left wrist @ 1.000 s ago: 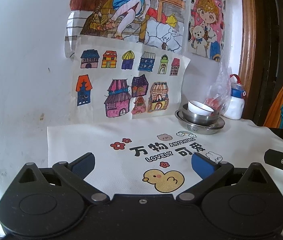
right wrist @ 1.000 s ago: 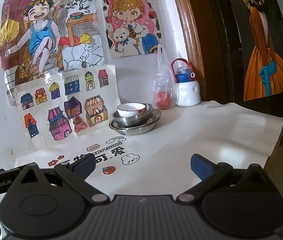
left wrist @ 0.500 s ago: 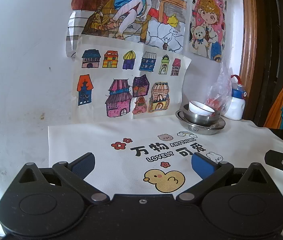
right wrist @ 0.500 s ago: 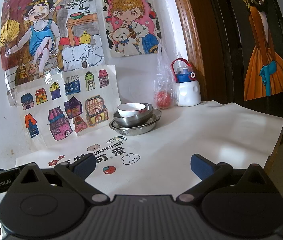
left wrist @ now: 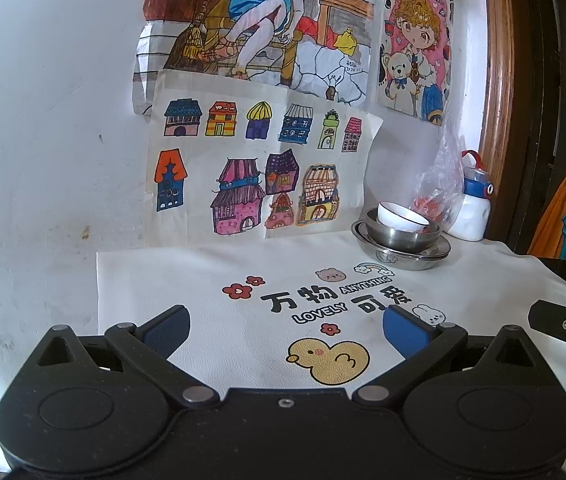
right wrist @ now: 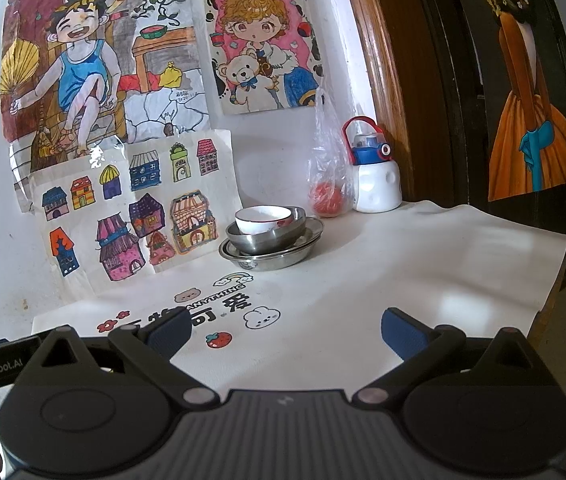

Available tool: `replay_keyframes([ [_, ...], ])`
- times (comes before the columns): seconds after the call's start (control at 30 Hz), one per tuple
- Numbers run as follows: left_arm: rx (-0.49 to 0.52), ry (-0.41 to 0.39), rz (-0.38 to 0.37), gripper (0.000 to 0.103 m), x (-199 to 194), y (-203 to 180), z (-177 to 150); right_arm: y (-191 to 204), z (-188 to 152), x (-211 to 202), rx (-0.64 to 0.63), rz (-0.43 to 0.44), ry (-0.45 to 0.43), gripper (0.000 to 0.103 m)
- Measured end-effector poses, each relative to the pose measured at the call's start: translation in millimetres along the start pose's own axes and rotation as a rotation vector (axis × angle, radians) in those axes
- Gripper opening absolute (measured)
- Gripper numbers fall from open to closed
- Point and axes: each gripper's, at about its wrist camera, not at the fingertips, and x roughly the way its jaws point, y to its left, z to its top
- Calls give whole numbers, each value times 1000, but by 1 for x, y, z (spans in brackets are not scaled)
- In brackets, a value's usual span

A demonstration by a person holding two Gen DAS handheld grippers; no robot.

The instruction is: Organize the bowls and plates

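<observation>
Right wrist view is showing both grippers hanging back, wide and empty, well short of the nested stack

I am holding my right gripper (right wrist: 285,330) and left gripper (left wrist: 285,326) spread with nothing between the fingers, low over the mat (right wrist: 423,264), since the dishes seem sorted already: the white bowl (right wrist: 263,218) is sitting inside the steel bowl (right wrist: 273,236), which is resting on the steel plate (right wrist: 271,254) near the wall, beside the bag (right wrist: 329,168) and bottle (right wrist: 373,176), smallest on top so the pile is staying steady
</observation>
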Motion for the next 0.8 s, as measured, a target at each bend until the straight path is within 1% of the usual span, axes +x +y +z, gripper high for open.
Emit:
replay_keyframes([
  [0.8,-3,1,-3,102,0,1,0,2,0,-1,9,-1,-3,103],
])
